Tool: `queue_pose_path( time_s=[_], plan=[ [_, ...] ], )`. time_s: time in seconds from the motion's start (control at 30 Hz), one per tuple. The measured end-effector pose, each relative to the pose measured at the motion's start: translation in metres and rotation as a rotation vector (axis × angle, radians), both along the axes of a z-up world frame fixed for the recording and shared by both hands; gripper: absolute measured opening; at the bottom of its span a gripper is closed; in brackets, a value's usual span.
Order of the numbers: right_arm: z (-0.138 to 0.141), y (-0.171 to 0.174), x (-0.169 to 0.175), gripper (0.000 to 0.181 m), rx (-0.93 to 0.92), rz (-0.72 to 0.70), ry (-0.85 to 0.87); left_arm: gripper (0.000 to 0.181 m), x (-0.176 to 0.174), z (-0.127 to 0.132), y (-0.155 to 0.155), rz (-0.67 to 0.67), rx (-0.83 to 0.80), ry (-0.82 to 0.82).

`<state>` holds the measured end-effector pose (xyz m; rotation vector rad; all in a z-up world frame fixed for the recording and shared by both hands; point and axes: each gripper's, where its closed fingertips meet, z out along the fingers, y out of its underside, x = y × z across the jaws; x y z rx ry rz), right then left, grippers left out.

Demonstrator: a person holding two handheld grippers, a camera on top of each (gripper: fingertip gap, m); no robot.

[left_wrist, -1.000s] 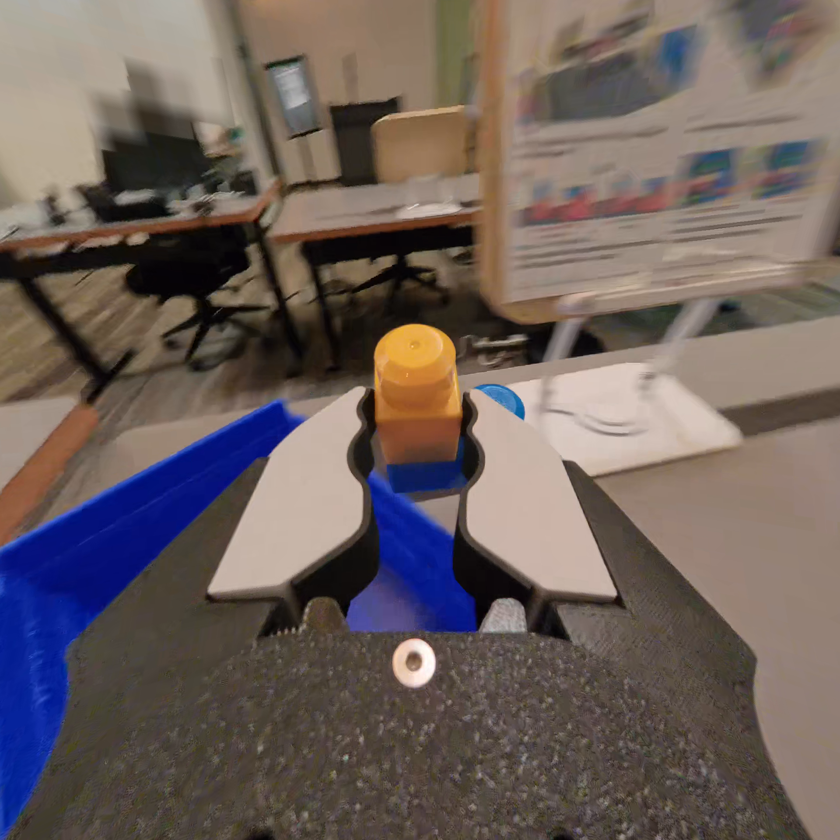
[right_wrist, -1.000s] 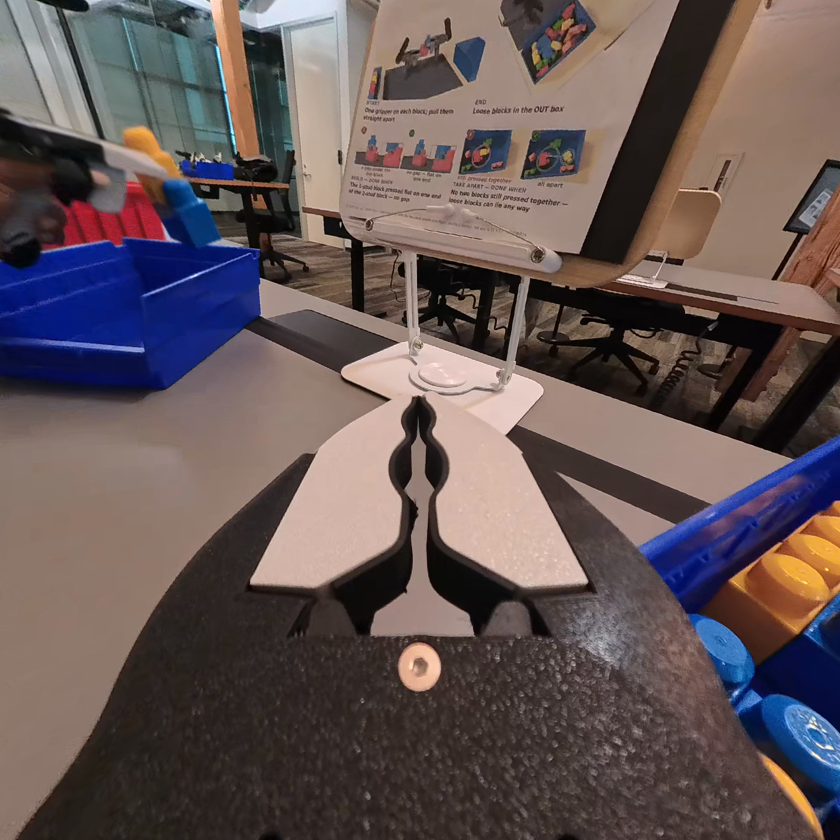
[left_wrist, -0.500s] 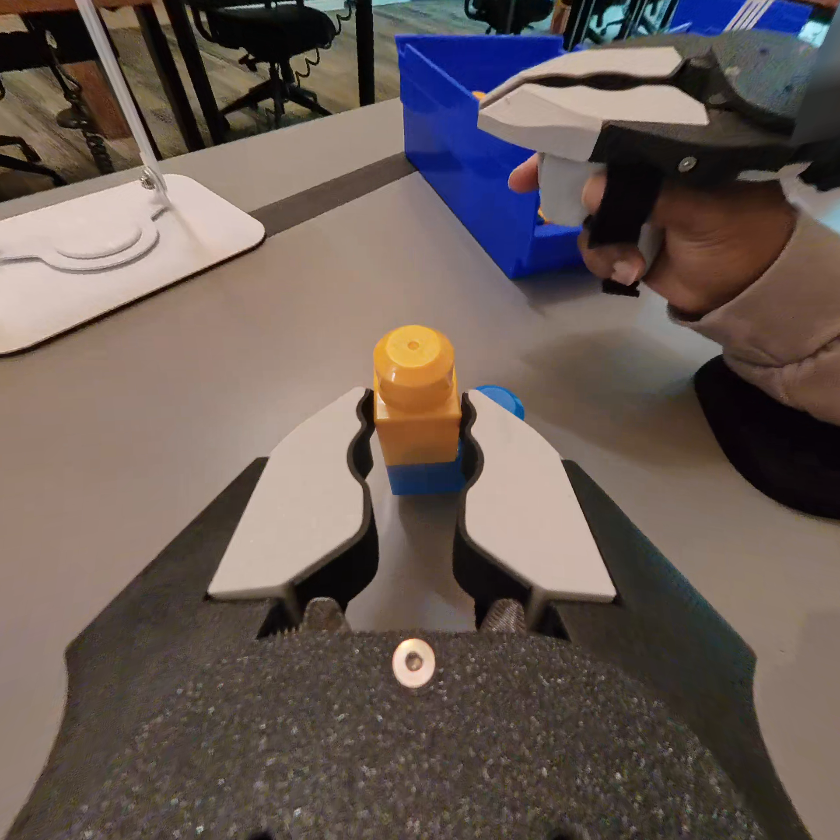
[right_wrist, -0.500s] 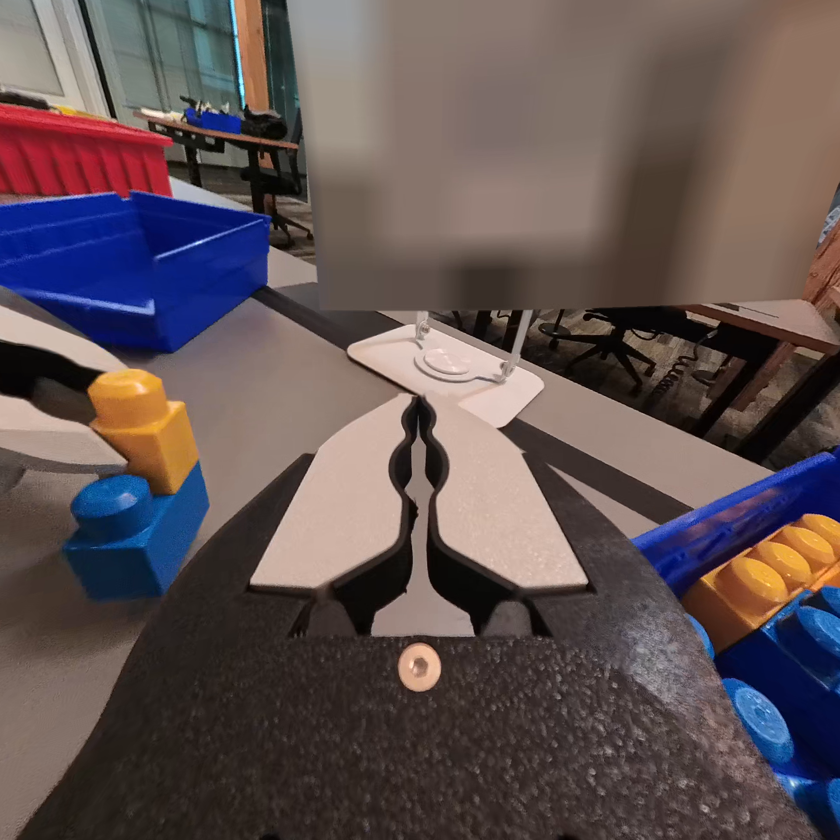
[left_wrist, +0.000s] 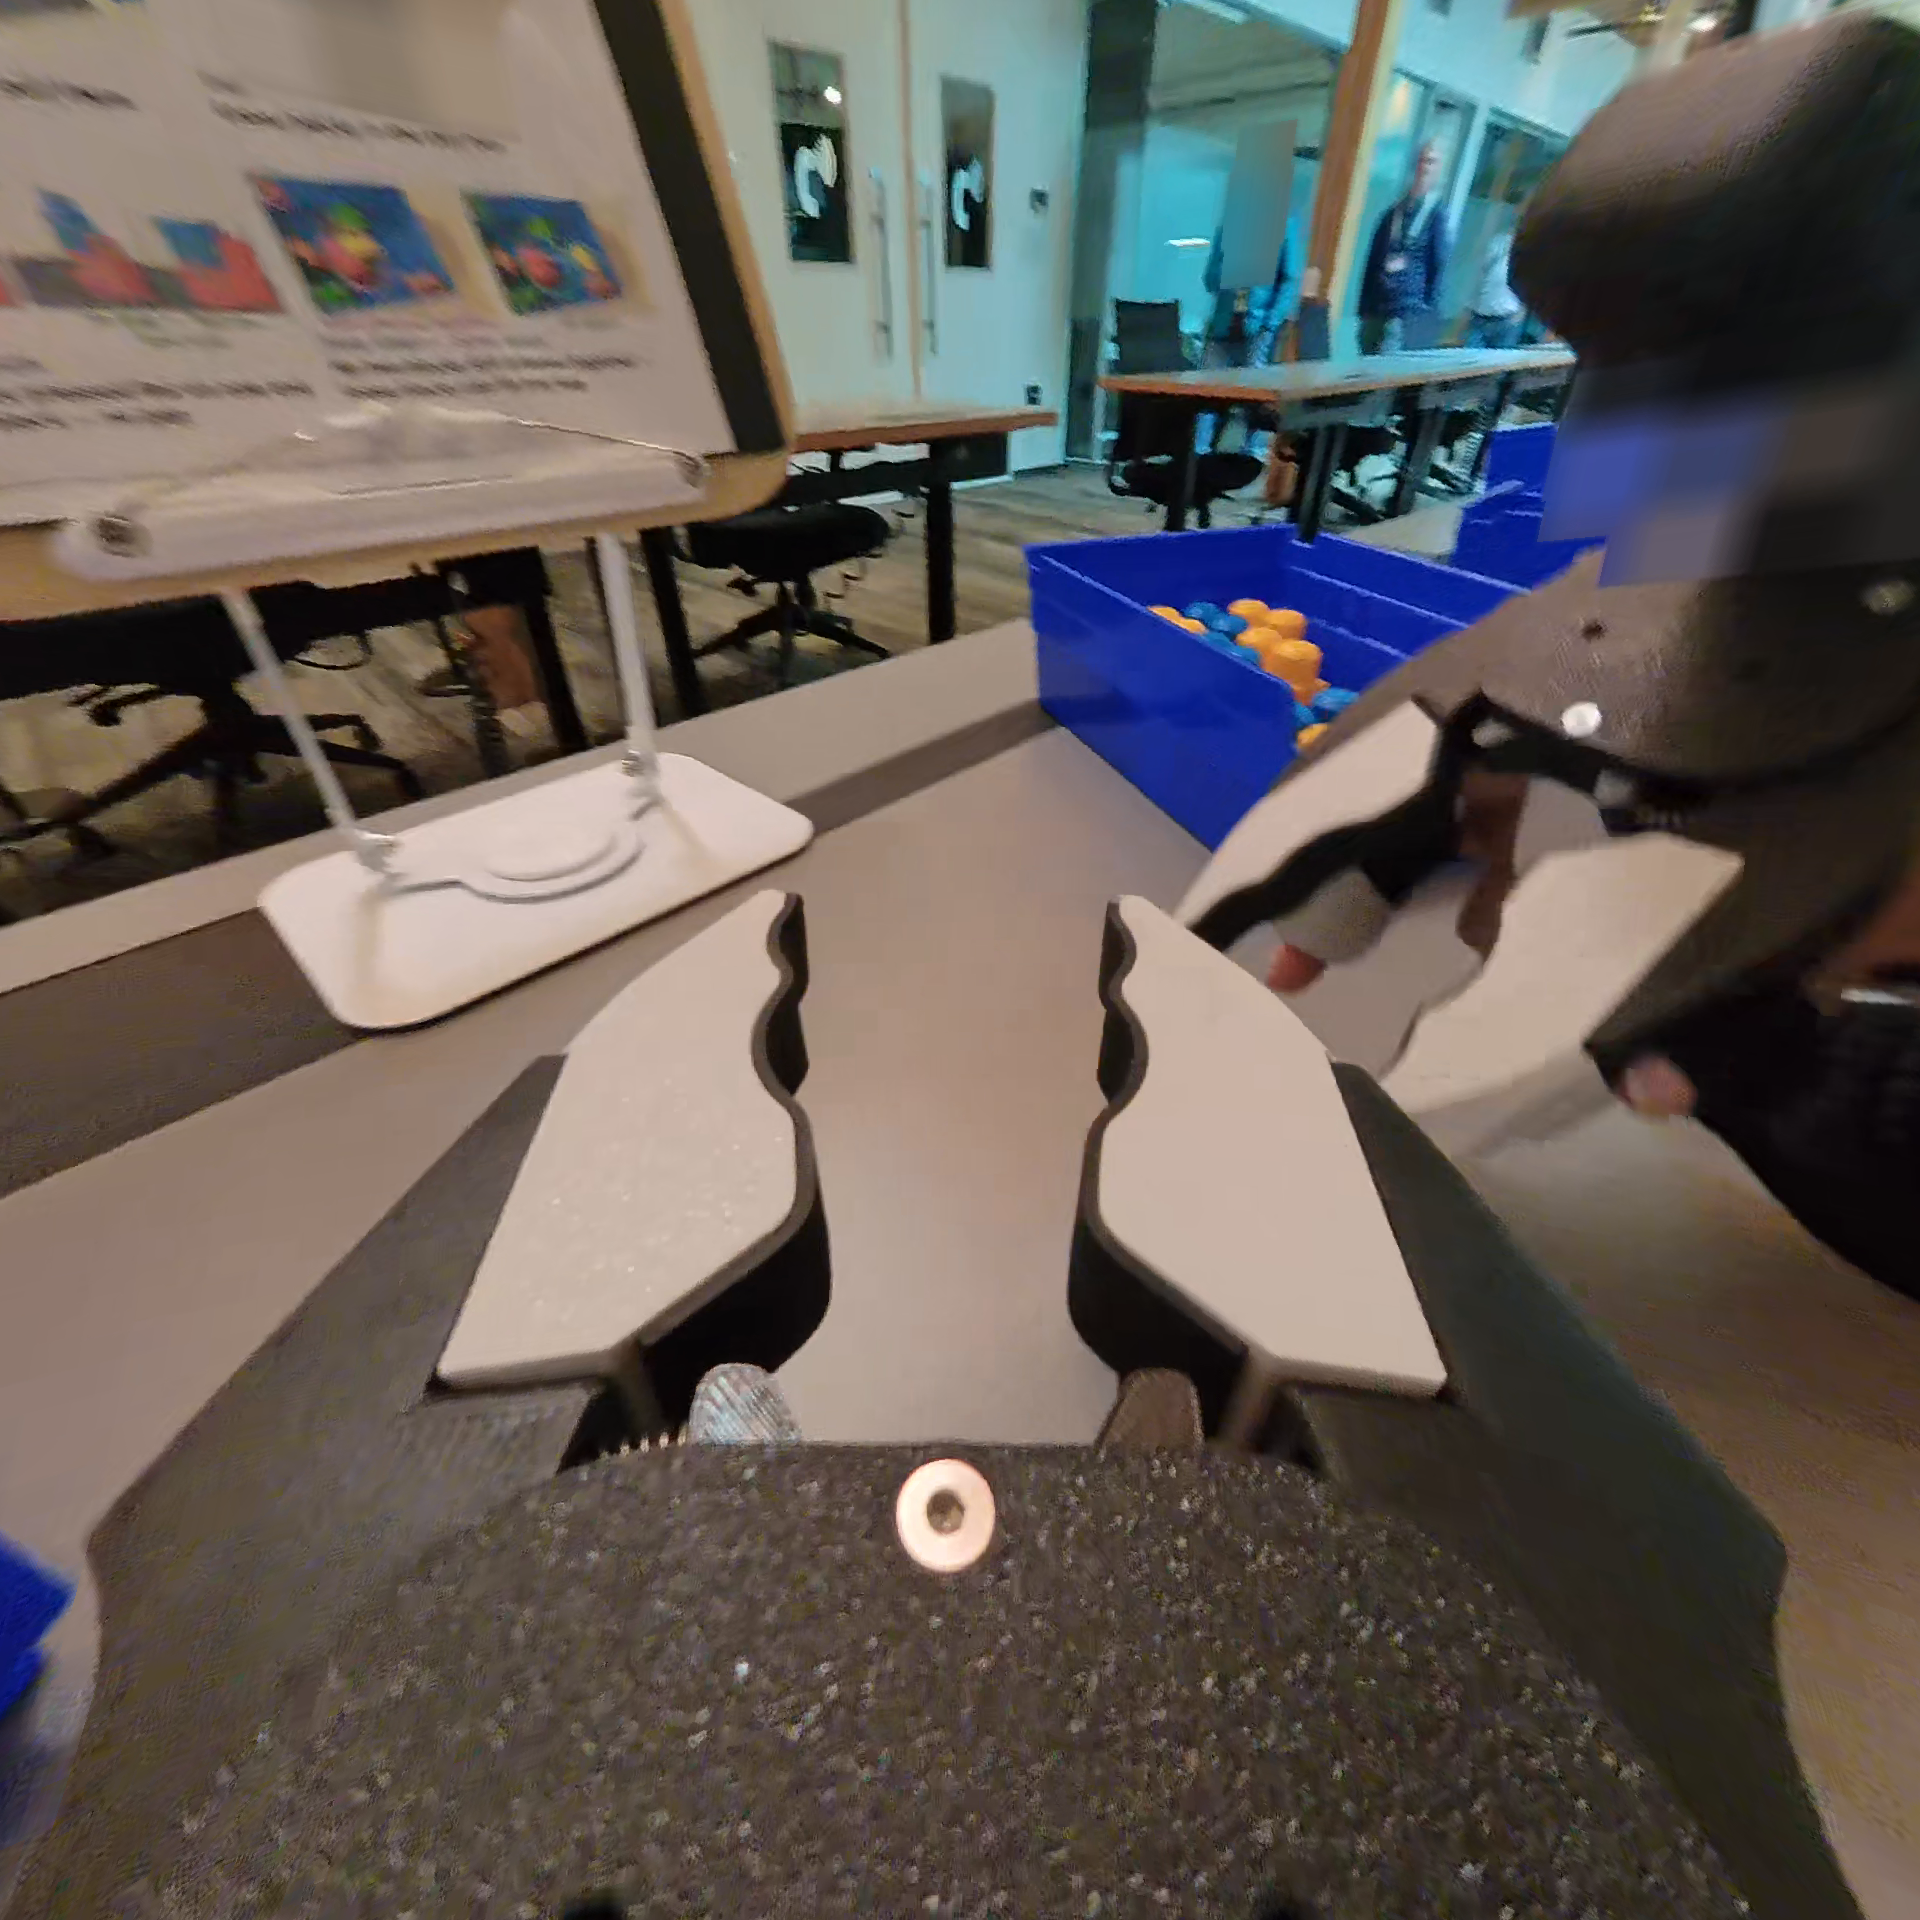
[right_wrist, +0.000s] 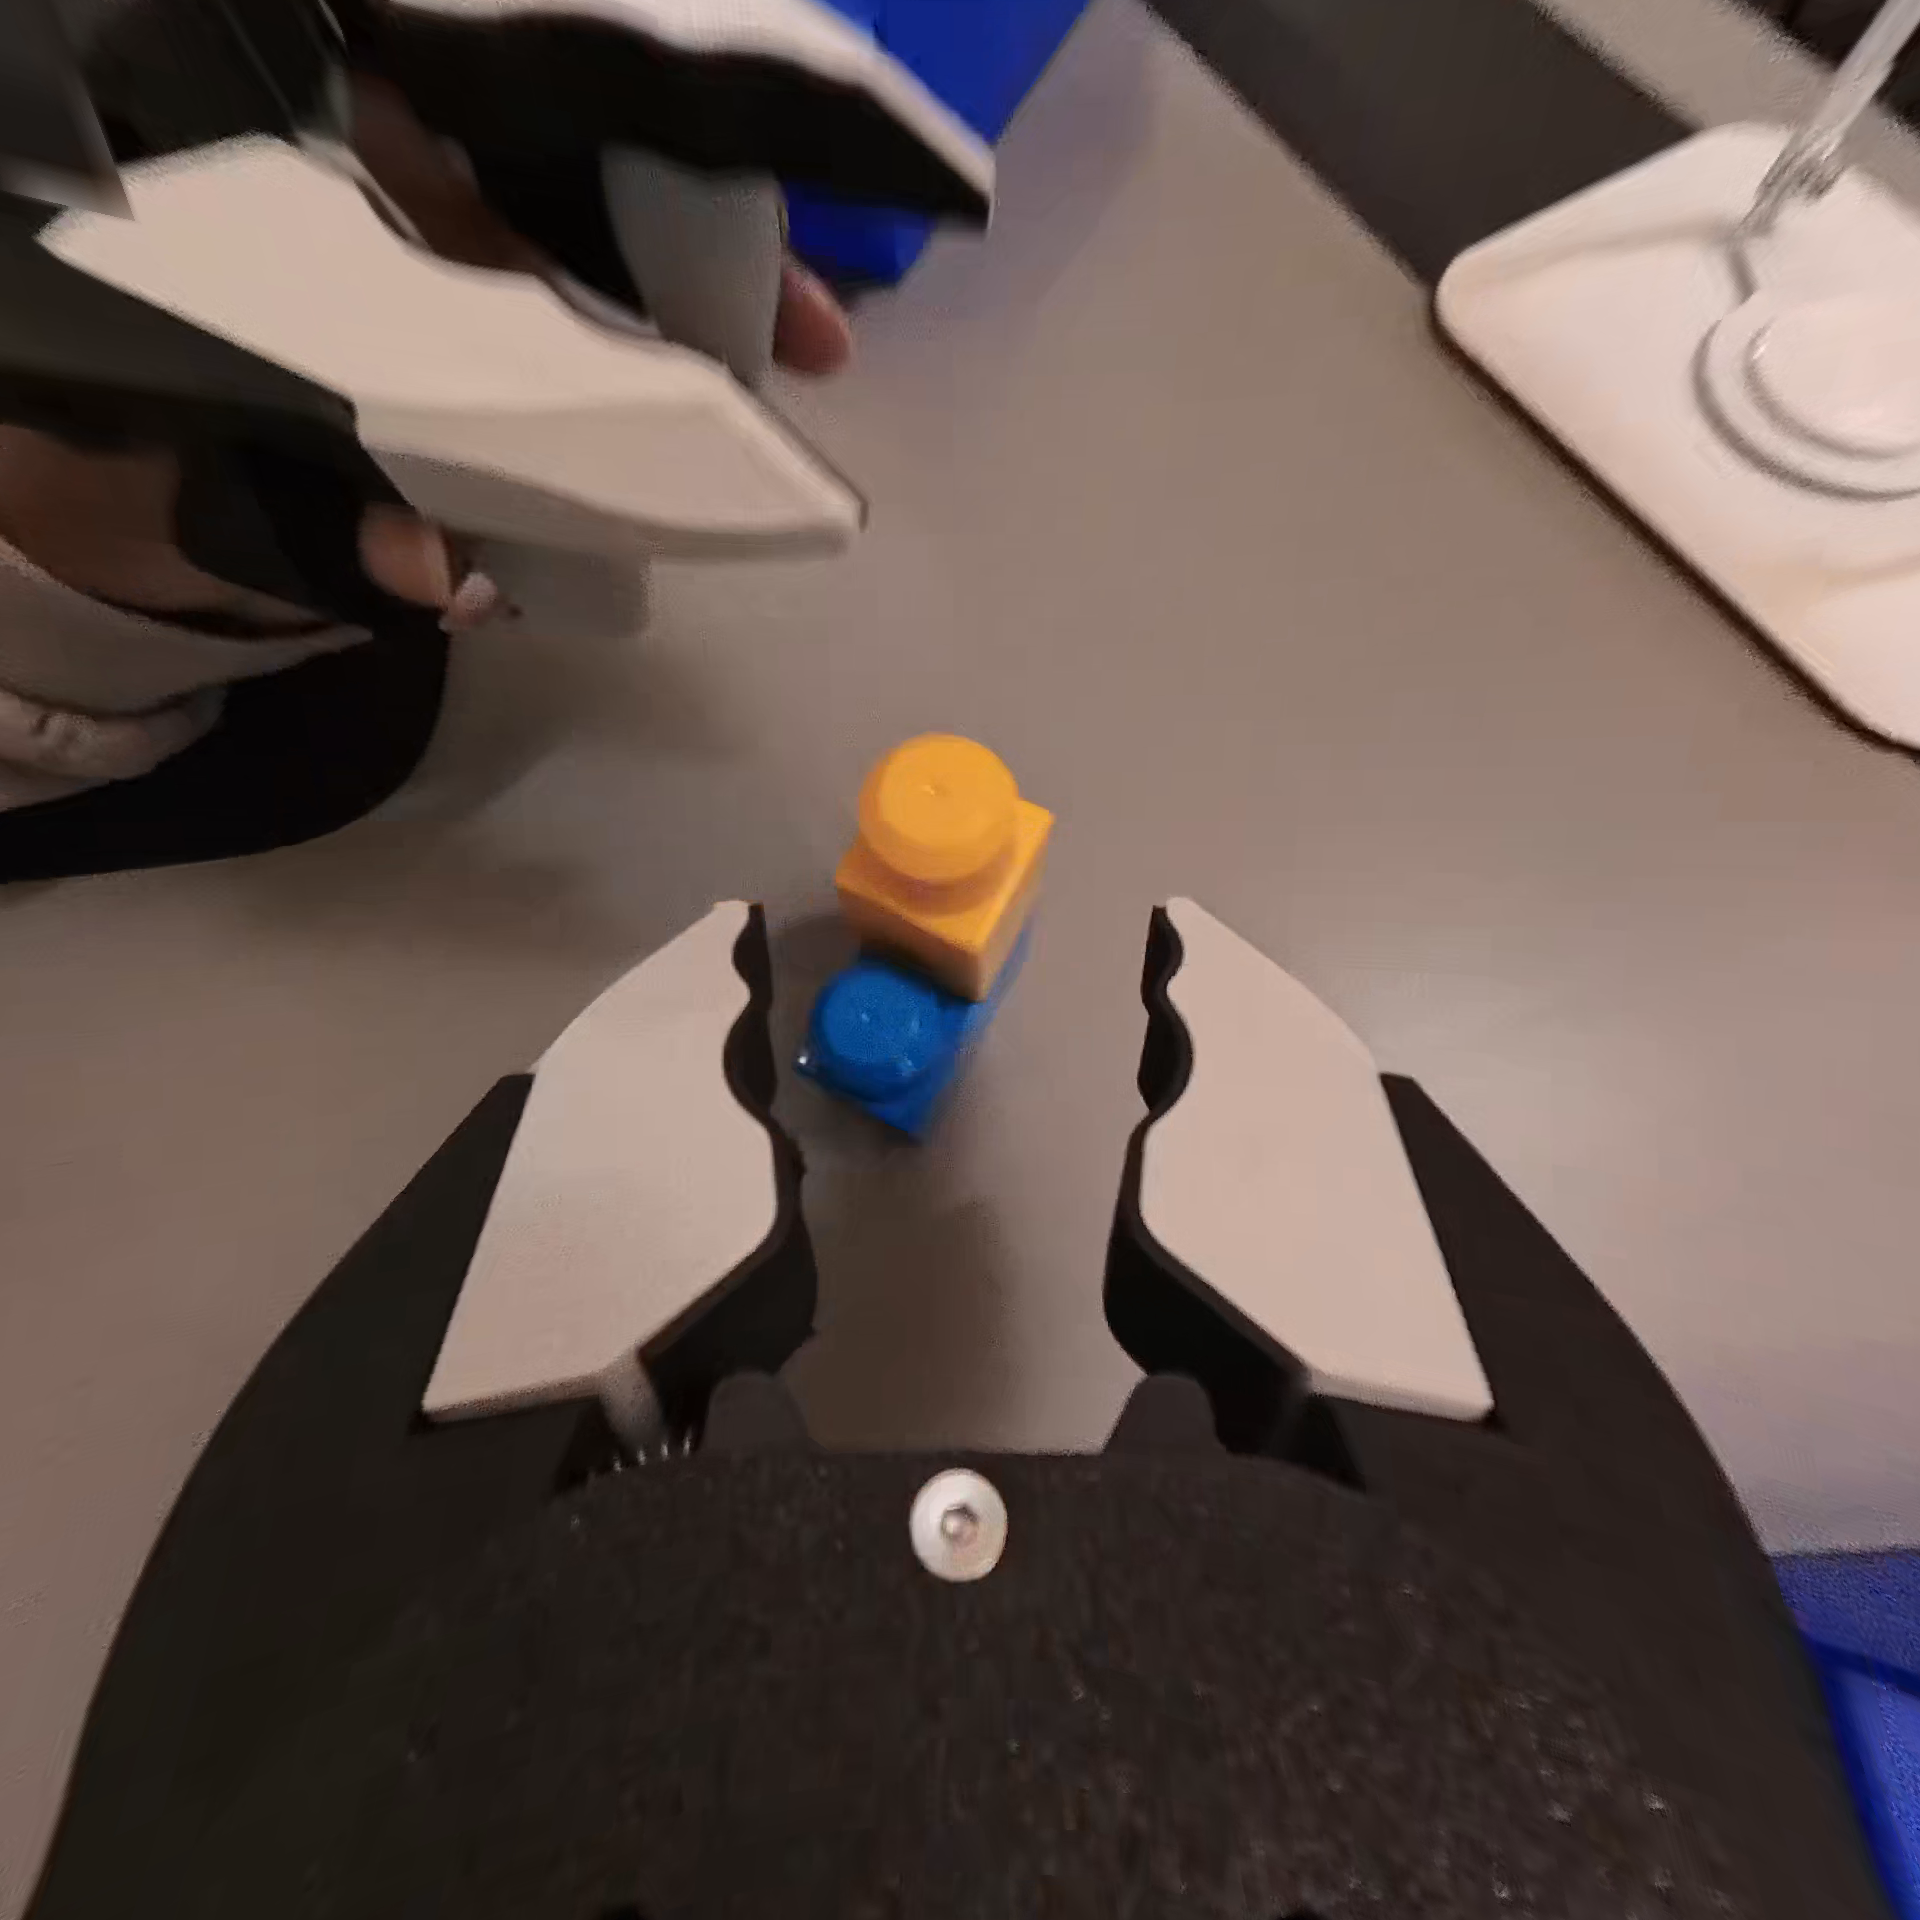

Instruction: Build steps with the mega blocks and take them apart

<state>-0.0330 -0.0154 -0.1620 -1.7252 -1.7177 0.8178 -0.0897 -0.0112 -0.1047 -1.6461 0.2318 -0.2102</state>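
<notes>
An orange one-stud block (right_wrist: 940, 862) sits pressed on one end of a blue two-stud block (right_wrist: 899, 1044), forming a step that stands on the grey table. My right gripper (right_wrist: 951, 935) is open and hovers over the step, with the blue block between its fingertips. My left gripper (left_wrist: 951, 935) is open and empty above bare table. It also shows in the right wrist view (right_wrist: 499, 343) at the upper left, apart from the step. The right gripper shows in the left wrist view (left_wrist: 1455, 894) at the right. The step is hidden in the left wrist view.
A blue bin (left_wrist: 1174, 665) with orange and blue blocks stands at the far right. A white stand base (left_wrist: 540, 883) holds an instruction board (left_wrist: 343, 260); the base also shows in the right wrist view (right_wrist: 1714, 416). A blue bin corner (right_wrist: 1860, 1652) lies at the lower right.
My left gripper let go of the orange-and-blue step, opened and moved away to the left. My right gripper opened and swung down over the step, which now stands on the table.
</notes>
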Motion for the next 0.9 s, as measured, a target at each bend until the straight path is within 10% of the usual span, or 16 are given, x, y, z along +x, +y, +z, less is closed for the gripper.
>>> queue_pose_path(
  time_s=[0.27, 0.53, 0.77, 0.9],
  plan=[
    [-0.017, 0.008, -0.025, 0.041, 0.121, -0.047, -0.071, 0.047, -0.021, 0.005, -0.003, 0.035, 0.018, -0.002],
    [0.133, -0.002, 0.027, 0.037, -0.302, 0.32, 0.882, 0.054, 0.058, 0.038, -0.038, -0.455, 0.125, -0.209],
    [0.15, -0.022, 0.052, 0.037, -0.512, 0.406, 1.106, 0.035, 0.091, 0.044, -0.049, -0.582, 0.122, -0.299],
    [0.154, -0.033, 0.055, 0.037, -0.531, 0.438, 1.123, 0.062, 0.089, 0.045, -0.045, -0.577, 0.115, -0.336]
  ],
)
